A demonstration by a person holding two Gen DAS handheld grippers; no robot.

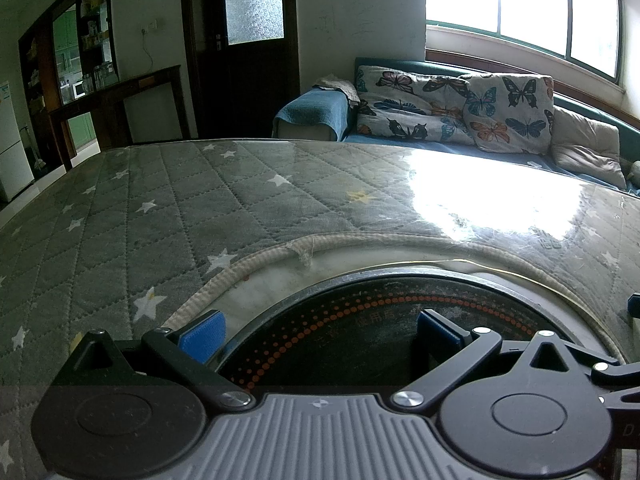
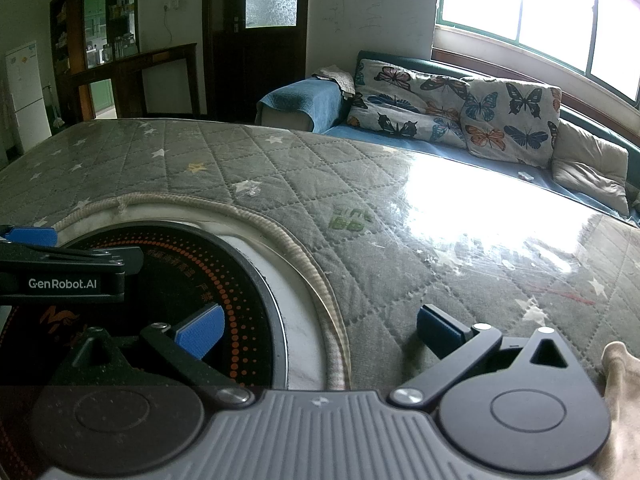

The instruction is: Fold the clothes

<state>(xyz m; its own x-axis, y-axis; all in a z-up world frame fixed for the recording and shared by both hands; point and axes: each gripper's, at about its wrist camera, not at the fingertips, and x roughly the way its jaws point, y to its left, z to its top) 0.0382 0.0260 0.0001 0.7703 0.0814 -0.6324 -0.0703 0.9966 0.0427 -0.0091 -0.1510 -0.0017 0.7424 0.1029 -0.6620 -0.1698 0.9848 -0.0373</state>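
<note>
Right gripper [image 2: 318, 330] gapes wide, holding nothing; beige cloth [image 2: 618, 384] at 4 o'clock looks soft, light: pinch its edge. Left gripper [image 1: 318, 330] also wide.

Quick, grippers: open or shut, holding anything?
Left gripper: open, holding nothing, over the round cooktop.
Right gripper: open, holding nothing; beige cloth lies beside it, ungrasped.
</note>
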